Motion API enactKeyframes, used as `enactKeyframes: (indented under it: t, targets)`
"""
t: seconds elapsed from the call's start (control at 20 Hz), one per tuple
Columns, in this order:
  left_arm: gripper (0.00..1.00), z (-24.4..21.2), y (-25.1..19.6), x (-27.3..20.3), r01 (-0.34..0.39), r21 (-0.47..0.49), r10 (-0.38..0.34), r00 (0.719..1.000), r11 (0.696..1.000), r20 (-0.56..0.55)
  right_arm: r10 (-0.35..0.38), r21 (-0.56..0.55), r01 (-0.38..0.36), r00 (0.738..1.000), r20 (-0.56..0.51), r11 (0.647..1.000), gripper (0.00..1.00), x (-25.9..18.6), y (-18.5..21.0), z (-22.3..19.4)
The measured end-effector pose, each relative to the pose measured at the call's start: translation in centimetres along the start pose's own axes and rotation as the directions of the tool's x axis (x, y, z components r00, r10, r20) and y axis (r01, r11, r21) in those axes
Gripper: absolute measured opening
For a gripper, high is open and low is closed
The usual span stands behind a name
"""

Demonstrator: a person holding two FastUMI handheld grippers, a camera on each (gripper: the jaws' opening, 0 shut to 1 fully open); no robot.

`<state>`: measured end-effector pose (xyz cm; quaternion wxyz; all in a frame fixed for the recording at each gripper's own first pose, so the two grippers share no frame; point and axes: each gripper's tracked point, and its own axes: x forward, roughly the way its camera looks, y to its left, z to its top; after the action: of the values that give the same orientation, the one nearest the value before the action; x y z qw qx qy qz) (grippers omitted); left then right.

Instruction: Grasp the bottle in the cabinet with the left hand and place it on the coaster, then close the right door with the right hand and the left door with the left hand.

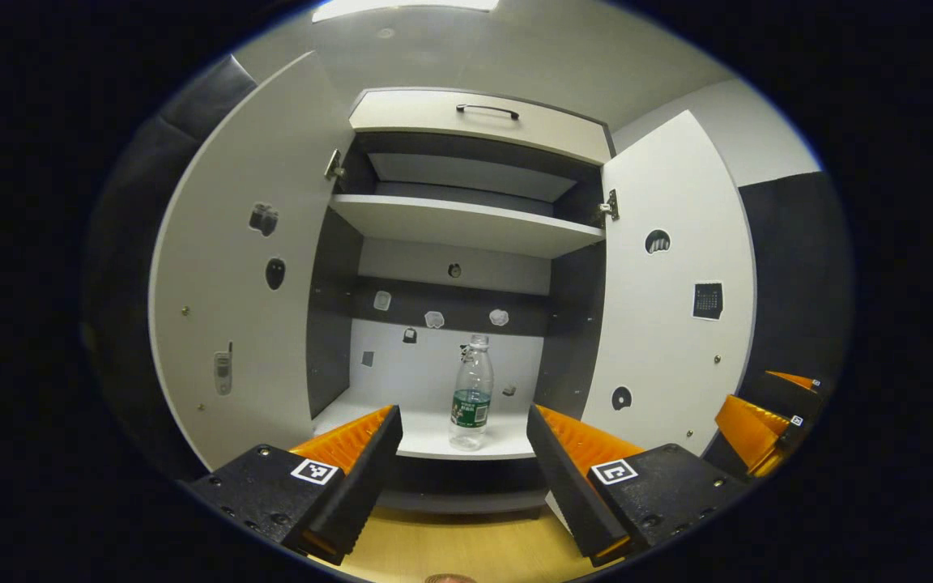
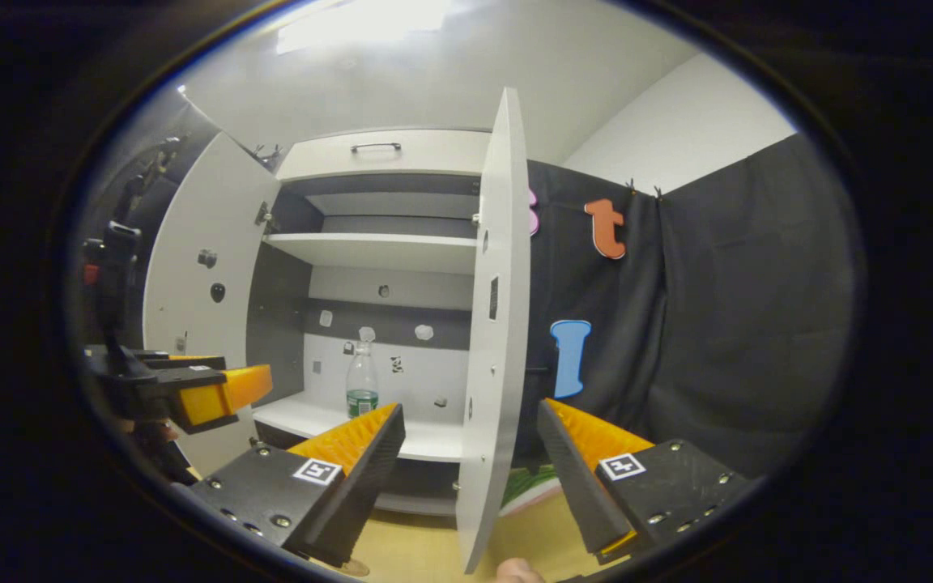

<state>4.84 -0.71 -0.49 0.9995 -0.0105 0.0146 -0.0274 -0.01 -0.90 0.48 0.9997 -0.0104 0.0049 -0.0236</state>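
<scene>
The left gripper [image 1: 462, 453] points straight into the open cabinet [image 1: 466, 227], its jaws spread wide and holding nothing. Ahead of the gap between those jaws, and a little toward its middle, the bottle [image 1: 471, 393] stands upright near the front edge of the lower shelf [image 1: 426, 433]; it is clear, with a green label band low on its body, and it is apart from both jaws. The left door [image 1: 240, 267] swings open beyond the left jaw and the right door [image 1: 669, 291] beyond the right jaw. Past the right jaw, at the far lower right, part of the right gripper [image 1: 766, 413] shows.

In the right gripper view, the right gripper [image 2: 470, 453] also has its jaws spread wide and empty. The edge of the right door [image 2: 495, 324] stands upright in line with the gap between them, farther off. Just above the tip of its left jaw the bottle [image 2: 362, 380] stands on the shelf inside the cabinet. Beyond that left jaw, the left gripper [image 2: 215, 389] hangs in front of the left door [image 2: 207, 267]. The wooden table [image 2: 434, 551] shows below the jaws.
</scene>
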Motion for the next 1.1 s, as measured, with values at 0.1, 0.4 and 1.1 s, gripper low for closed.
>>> enactKeyframes:
  t: [0.1,0.4,1.1]
  targets:
    - [0.98,-0.1,0.1,2.3,0.015,0.012,-0.015,1.000,1.000,-0.010,-0.024,-0.005,0.024,1.000,0.003,1.000,1.00,-0.3,-1.5,0.2]
    - [0.98,-1.4,0.7,10.7,0.046,0.014,-0.045,0.997,0.999,-0.061,-0.143,-0.036,0.143,0.990,0.004,0.989,1.00,-2.1,-5.8,-0.2]
    - [0.98,-4.0,1.1,23.3,0.094,-0.017,-0.096,0.979,0.995,-0.182,-0.399,-0.052,0.397,0.916,-0.039,0.916,1.00,-6.2,-13.2,-2.9]
